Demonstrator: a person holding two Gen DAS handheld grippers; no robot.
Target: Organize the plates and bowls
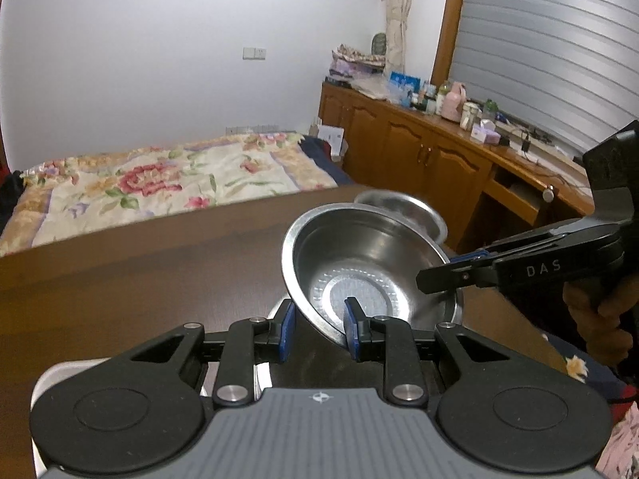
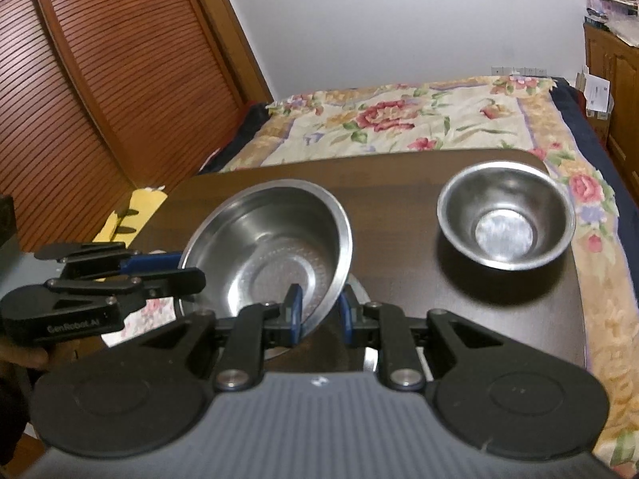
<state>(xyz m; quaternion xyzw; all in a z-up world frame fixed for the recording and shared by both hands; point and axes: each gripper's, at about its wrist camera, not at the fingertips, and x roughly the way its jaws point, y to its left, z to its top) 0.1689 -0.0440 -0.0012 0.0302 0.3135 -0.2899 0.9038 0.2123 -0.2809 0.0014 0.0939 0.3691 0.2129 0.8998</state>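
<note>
Tongs both on same item: left tongs [image 1: 319, 329] straddle near rim of large steel bowl [image 1: 359, 263], pads either side of wall, seemingly pinching; right tongs [image 2: 319, 311] likewise clenched over rim at opposite side. Large steel bowl tilted, raised off dark surface [image 2: 399, 291], above something pale and round beneath, identity unclear. Small steel bowl [image 2: 505, 219] upright, alone, well apart near surface's far right corner. Judgement: sorting early to midway; nesting or stacking of bowls not yet done.
</note>
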